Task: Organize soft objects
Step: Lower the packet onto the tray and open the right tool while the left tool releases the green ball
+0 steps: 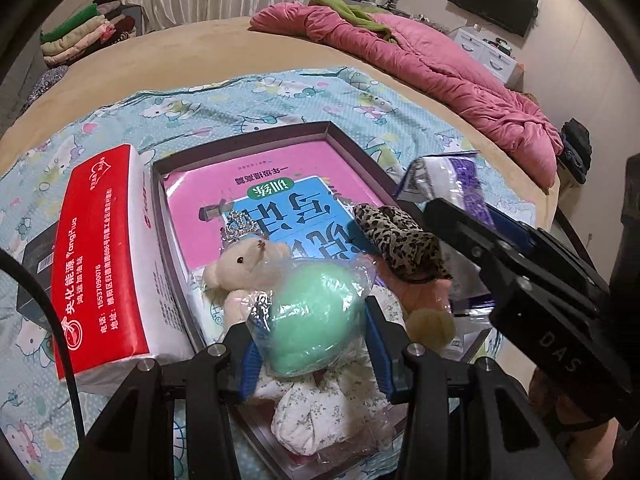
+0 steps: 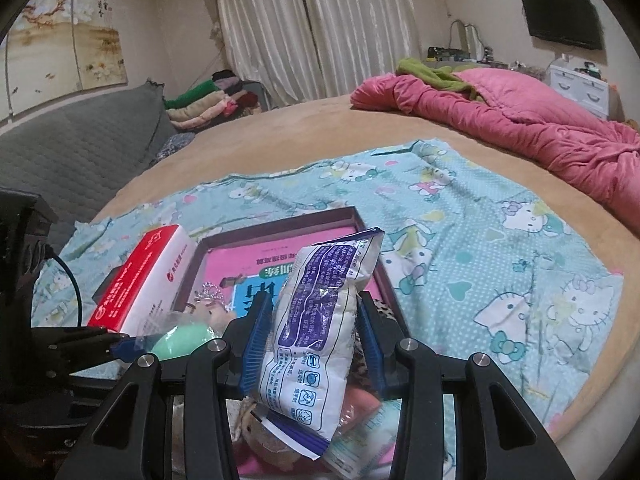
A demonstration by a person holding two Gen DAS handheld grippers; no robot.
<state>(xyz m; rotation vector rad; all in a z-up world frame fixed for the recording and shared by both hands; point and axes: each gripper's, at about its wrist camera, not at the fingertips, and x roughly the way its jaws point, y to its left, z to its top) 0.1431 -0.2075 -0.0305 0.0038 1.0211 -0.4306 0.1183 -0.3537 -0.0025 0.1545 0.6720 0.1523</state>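
Green and squishy, the ball in a clear bag [image 1: 316, 320] is sitting between the blue pads of my left claw [image 1: 314, 344]; the pads are pressing on its sides, so my left claw is holding it over the near end of the dark box [image 1: 256, 136]. My right claw [image 2: 314, 344] is squeezing a white and purple packet [image 2: 316, 320]; the packet is standing up between the fingers, tilted a little, above the near corner of the same box.

Inside the box a pink and blue book [image 1: 280, 188] is lying flat; a little cream teddy bear [image 1: 244, 264] with a shiny crown is resting on it, just beside the green ball; a spotty leopard-print cloth [image 1: 400, 240] is lying on the right side of the box; a flowery white cloth [image 1: 320, 412] is bunched up under my left claw, maybe in a clear wrapper, though I am not sure.

A red and white tissue pack [image 1: 104, 264] is touching the left wall of the box; everything is sitting on a blue kitty sheet [image 2: 500, 248] spread on the tan bed [image 2: 312, 128]; a pink quilt [image 2: 520, 120] is heaped far back on the right.
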